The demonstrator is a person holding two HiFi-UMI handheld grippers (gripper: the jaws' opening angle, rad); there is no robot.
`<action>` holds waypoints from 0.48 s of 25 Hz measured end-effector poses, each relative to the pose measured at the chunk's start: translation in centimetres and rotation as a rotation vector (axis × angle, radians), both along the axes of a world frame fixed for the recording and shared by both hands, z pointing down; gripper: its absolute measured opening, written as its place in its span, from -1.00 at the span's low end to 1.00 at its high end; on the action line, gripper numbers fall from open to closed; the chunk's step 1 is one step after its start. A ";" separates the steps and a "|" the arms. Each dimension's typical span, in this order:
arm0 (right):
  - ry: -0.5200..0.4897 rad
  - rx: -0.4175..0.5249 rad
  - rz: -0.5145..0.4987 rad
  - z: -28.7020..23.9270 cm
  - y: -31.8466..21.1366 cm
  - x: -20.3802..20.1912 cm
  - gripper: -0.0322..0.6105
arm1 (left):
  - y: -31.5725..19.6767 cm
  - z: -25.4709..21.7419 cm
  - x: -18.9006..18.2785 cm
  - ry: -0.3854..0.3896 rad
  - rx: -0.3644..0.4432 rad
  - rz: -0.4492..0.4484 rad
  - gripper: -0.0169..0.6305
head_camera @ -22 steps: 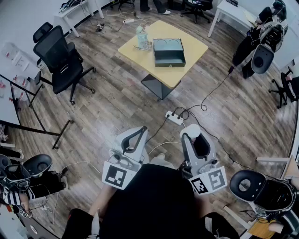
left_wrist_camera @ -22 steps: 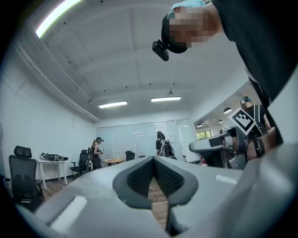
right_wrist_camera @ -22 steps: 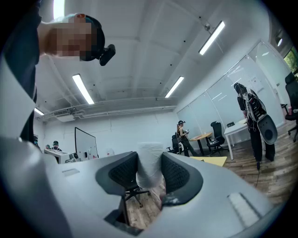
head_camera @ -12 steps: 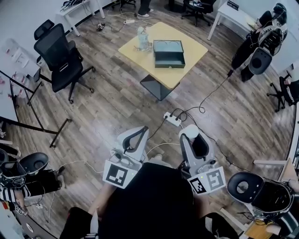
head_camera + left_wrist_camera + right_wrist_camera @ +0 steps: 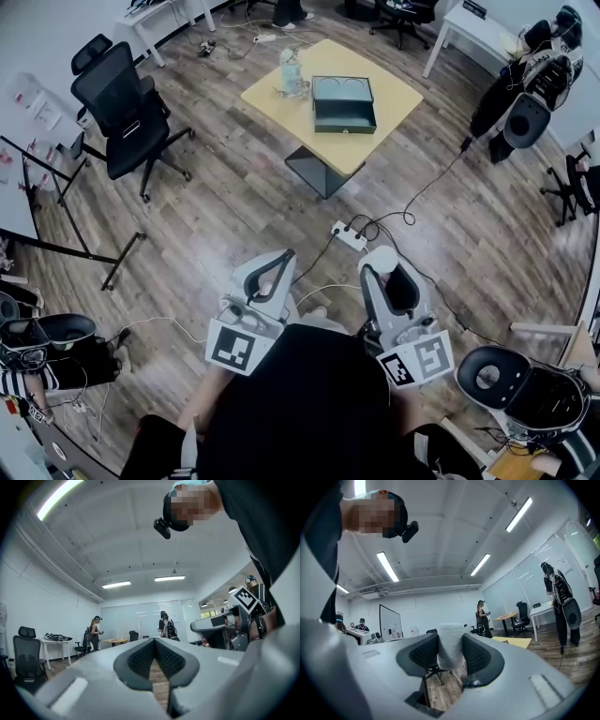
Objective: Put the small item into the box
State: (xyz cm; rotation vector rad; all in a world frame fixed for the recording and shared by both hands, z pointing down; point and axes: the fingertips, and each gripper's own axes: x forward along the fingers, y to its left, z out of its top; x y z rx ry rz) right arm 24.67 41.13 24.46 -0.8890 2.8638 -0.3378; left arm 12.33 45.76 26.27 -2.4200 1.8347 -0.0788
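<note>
The dark green box [image 5: 343, 103] stands open on a yellow table [image 5: 398, 94] far ahead, beside a clear bottle [image 5: 290, 70]. Both grippers are held close to my body, well short of the table. My right gripper [image 5: 382, 265] is shut on a small white cylindrical item [image 5: 382, 257]; in the right gripper view the white item [image 5: 450, 649] sits upright between the dark pads of that gripper [image 5: 450, 656]. My left gripper [image 5: 280, 261] is shut with nothing in it; in the left gripper view its pads meet at the tip of the gripper [image 5: 154, 641].
A black office chair [image 5: 122, 103] stands at the left. A white power strip [image 5: 349, 235] with trailing cables lies on the wood floor between me and the table. Another chair [image 5: 506, 375] is at my right. People stand in the distance [image 5: 165, 626].
The table and box have shifted slightly right in the head view. Both grippers keep their places and their hold.
</note>
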 end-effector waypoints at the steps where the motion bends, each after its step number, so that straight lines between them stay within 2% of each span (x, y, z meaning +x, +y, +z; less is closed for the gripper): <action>1: 0.001 0.000 0.000 0.0 -0.2 0.0 -0.38 | -0.2 0.0 0.1 -0.001 -0.001 0.002 -0.94; 12: 0.006 0.008 0.001 -0.2 -2.8 -0.3 -0.38 | -3.5 -0.1 0.0 0.003 0.003 0.031 -0.94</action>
